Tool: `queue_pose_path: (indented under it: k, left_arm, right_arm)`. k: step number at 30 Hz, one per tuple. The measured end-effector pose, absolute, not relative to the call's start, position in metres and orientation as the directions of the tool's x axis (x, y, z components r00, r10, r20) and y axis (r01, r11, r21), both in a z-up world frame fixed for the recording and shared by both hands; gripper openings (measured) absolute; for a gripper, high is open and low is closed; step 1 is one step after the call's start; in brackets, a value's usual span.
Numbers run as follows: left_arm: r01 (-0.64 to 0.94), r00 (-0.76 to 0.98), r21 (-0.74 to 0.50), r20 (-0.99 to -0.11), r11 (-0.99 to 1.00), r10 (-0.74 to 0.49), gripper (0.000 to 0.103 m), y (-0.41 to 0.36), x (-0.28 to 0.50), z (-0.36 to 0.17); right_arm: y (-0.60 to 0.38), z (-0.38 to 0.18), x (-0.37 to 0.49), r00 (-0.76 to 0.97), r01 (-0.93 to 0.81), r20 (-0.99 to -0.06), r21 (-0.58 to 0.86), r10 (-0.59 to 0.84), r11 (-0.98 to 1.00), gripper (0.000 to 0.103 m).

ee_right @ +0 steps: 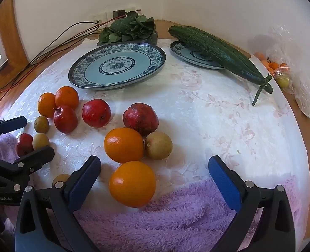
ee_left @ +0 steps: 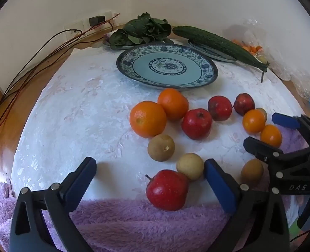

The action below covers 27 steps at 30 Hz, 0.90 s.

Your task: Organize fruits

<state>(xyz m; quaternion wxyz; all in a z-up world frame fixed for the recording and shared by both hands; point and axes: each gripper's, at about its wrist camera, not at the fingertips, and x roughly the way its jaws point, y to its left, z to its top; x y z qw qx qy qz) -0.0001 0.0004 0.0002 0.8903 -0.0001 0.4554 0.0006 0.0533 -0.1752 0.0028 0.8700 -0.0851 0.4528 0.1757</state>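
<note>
Both claws hang wide apart and grip nothing above the near edge of the worktop (ee_left: 75, 109): the left claw (ee_left: 150, 174) straddles a red apple (ee_left: 166, 190), and the right claw (ee_right: 155, 172) brackets an orange (ee_right: 132, 183). Behind the scattered fruit the big blue patterned plate (ee_right: 117, 65) sits bare, while to its right a smaller plate (ee_right: 188, 56) carries a cucumber (ee_right: 218, 52) whose long axis runs from that plate toward the near right, stem end forward. Leafy greens (ee_right: 129, 29) rest behind the big plate.
</note>
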Motion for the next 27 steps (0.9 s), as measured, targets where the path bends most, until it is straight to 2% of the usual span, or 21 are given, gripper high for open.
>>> queue_pose_path:
  k: [27]
  left_arm:
    - [-0.007, 0.59, 0.0, -0.807, 1.0, 0.005, 0.103, 0.0014, 0.0045, 0.0045]
  right_arm:
    - [-0.1754, 0.0025, 0.0532, 0.529, -0.382, -0.818, 0.011, 0.228, 0.924, 0.103]
